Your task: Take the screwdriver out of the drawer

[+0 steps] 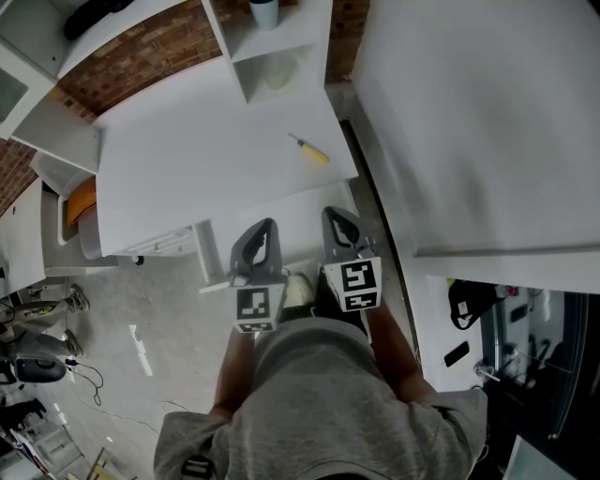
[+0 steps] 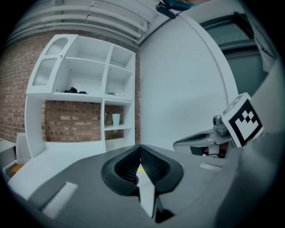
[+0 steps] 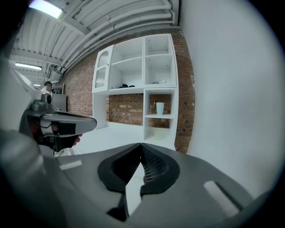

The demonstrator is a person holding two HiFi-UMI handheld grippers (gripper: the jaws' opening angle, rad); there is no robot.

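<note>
Although both are clenched on nothing, the left tool (image 1: 266, 227) and right tool (image 1: 334, 216) hang at six o'clock, well apart from the screwdriver (image 1: 310, 151), which lies on the white worktop (image 1: 187, 159) at twelve. A nudge could roll it off the nearby edge. Whether the drawer is open is unclear.

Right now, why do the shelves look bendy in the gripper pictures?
Left gripper view: the wide lens bows the shelf unit and blacks out the corners. Right gripper view: same bowing, plus a ceiling lamp glaring top left. Head view: straighter lines, the screwdriver small but clear.
</note>
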